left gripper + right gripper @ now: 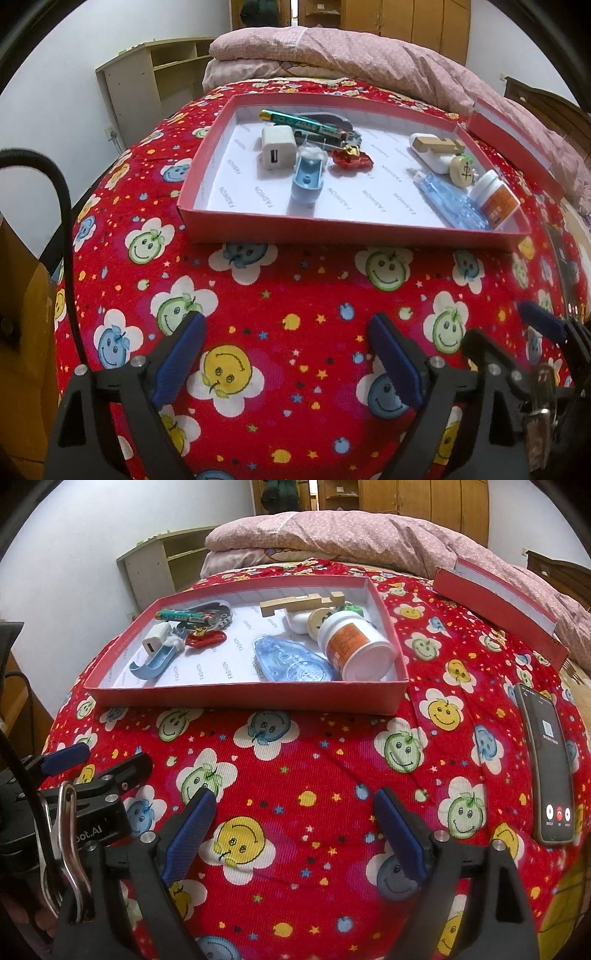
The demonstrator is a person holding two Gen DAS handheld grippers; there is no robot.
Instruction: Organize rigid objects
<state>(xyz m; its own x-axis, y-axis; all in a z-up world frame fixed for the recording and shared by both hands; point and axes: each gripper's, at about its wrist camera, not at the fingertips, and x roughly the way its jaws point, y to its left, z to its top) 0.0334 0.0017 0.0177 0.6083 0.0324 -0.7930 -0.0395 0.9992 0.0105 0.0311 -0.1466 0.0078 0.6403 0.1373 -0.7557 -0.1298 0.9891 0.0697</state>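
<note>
The red box sat on the bed's red smiley-face quilt, already holding the rigid items in two loose groups, apparently so like things lay together. At its left were a white USB charger, a green battery and a blue clip-like piece; at its right a wooden block, a blue correction-tape dispenser and a white pill bottle on its side. The box lid leaned near the pink duvet; a phone lay apart. The left tongs and right tongs hovered wide and empty before the box.
</note>
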